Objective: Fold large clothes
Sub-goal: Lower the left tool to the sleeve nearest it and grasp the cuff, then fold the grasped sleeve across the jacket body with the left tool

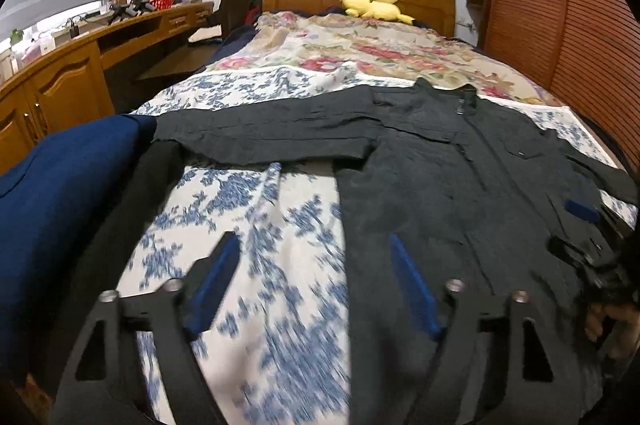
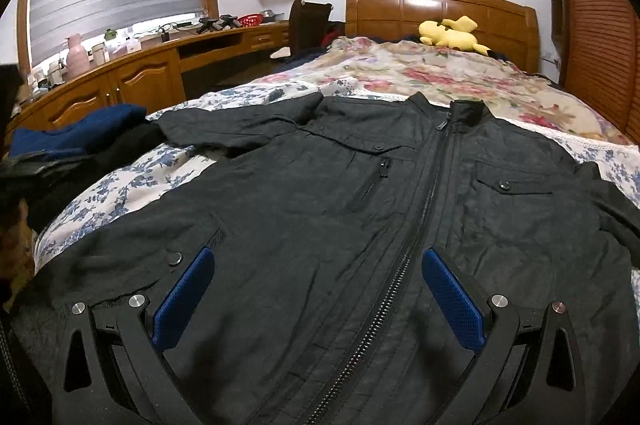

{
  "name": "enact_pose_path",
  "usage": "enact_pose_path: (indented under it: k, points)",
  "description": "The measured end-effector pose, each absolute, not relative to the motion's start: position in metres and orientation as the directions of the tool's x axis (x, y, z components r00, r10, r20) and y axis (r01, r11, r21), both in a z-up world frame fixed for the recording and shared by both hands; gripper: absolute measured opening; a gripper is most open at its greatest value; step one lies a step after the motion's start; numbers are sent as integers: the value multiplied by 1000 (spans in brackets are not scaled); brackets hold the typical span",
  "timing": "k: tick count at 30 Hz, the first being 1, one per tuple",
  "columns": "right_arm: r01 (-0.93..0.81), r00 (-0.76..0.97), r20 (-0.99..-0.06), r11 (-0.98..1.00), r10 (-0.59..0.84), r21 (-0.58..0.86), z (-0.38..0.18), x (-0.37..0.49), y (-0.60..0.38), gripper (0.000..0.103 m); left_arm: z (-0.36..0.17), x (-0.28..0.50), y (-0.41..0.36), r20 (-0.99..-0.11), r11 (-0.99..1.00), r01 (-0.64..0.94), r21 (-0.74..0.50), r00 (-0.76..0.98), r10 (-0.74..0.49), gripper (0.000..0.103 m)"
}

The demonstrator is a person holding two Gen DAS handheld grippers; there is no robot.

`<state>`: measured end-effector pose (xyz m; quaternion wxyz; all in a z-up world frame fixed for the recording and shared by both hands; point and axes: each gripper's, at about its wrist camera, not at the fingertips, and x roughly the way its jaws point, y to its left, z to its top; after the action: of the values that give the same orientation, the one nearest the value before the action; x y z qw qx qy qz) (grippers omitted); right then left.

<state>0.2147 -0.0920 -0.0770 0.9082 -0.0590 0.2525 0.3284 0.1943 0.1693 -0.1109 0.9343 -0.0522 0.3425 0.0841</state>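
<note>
Bed (image 2: 400, 81): wooden headboard at the far end, covered by a red-flowered spread at the far half and a blue-and-white floral sheet (image 1: 256, 225) at the near half.

Black jacket (image 2: 360, 193): laid flat, front up, across the near half of the bed, collar toward the headboard. The front zipper (image 2: 404, 245) is seen closed along its visible length. One sleeve is stretched out sideways over the floral sheet toward the left of the right wrist view; the other sleeve runs off toward the right edge. Two buttoned chest pocket flaps and a small zipped pocket are visible.

Dark blue garment (image 1: 60, 193): piled at the left edge of the bed, just beside the cuff of the outstretched sleeve, with black fabric next to it.

Wooden counter (image 2: 132, 65): along the window wall, left of the bed, cluttered with small items.

Yellow plush toy (image 2: 450, 33): lying against the headboard.

Left gripper (image 1: 316, 257): jaws apart, nothing between the blue pads; positioned over the jacket's left side edge, one finger over the sheet, the other over the black fabric. The nearby sheet is motion-blurred.

Right gripper (image 2: 318, 269): jaws wide apart, empty, straddling the zipper over the jacket's lower front. No contact with the fabric can be confirmed.
</note>
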Motion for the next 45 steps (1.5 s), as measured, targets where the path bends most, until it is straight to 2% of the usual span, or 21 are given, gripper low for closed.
enact_pose_path:
  k: [7, 14, 24, 29, 30, 31, 33, 34, 38, 45]
  points:
    - [-627, 649, -502, 776, 572, 74, -78, 222, -89, 103, -125, 254, 215, -690, 968, -240, -76, 713, 122, 61]
    - [-628, 650, -500, 775, 573, 72, -80, 224, -85, 103, -146, 307, 245, -722, 950, -311, -42, 666, 186, 61]
    - [-633, 636, -503, 768, 585, 92, -81, 225, -85, 103, -178, 350, 295, -798, 867, -464, -184, 585, 143, 61]
    - [-633, 633, -501, 767, 590, 103, -82, 225, -85, 103, -182, 356, 300, -800, 845, -484, -226, 588, 122, 61]
    - [-633, 633, -501, 767, 590, 104, -83, 225, -85, 103, -182, 358, 299, -800, 847, -479, -231, 589, 115, 53]
    - [-632, 634, -500, 768, 590, 105, -83, 224, -85, 103, -182, 362, 299, -802, 847, -478, -231, 587, 112, 30]
    - [-631, 635, -497, 768, 591, 107, -83, 224, -85, 103, -182, 368, 299, -805, 848, -478, -229, 583, 111, 5]
    - [-631, 635, -497, 768, 591, 108, -83, 223, -84, 103, -179, 371, 297, -805, 851, -473, -228, 583, 109, 2]
    - [-629, 634, -496, 769, 593, 115, -84, 223, -85, 103, -154, 373, 270, -772, 889, -438, -133, 608, 184, 1]
    - [-623, 634, -487, 770, 600, 137, -83, 223, -88, 103, -94, 369, 197, -708, 956, -283, -71, 690, 152, 1]
